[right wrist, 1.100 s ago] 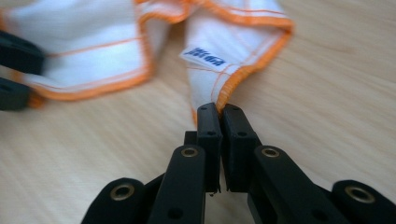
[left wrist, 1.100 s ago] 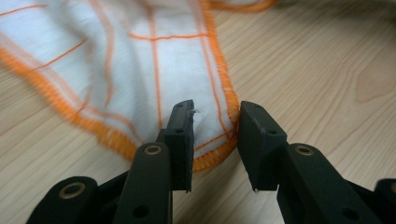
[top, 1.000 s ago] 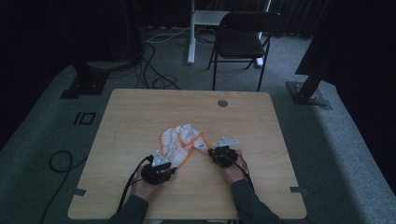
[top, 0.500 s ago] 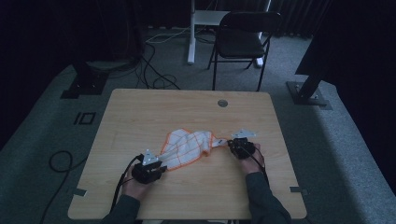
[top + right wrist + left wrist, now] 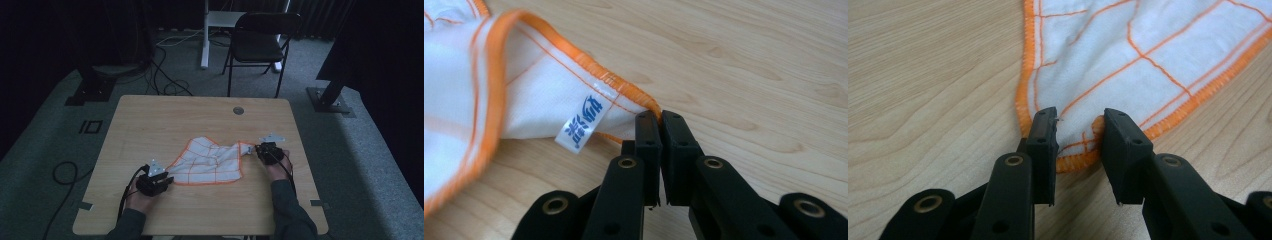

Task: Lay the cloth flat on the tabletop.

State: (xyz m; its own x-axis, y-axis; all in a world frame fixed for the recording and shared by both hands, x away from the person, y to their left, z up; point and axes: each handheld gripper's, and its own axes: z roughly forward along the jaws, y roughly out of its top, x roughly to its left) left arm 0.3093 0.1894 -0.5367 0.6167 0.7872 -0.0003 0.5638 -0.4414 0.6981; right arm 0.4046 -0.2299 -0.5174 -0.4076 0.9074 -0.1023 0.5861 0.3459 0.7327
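Note:
A white cloth (image 5: 210, 162) with orange grid lines and an orange hem lies spread on the wooden table (image 5: 165, 120). My right gripper (image 5: 255, 150) is at the cloth's right corner. In the right gripper view its jaws (image 5: 659, 117) are shut on that hemmed corner, just beside a small white label (image 5: 584, 122) with blue print. My left gripper (image 5: 167, 179) is at the cloth's near left corner. In the left gripper view its jaws (image 5: 1079, 120) stand apart, with the cloth's corner (image 5: 1075, 145) lying flat on the table between them.
A round grommet (image 5: 238, 110) sits in the table near its far edge. On the carpet beyond the table stand a black folding chair (image 5: 257, 45) and a white desk leg (image 5: 205, 35). Cables (image 5: 165, 85) trail at the far left, and a stand base (image 5: 330, 100) lies to the right.
My right gripper has moved right with the cloth's corner, pulling the bunched cloth out wide. My left gripper has shifted a little to the left, staying at the near corner.

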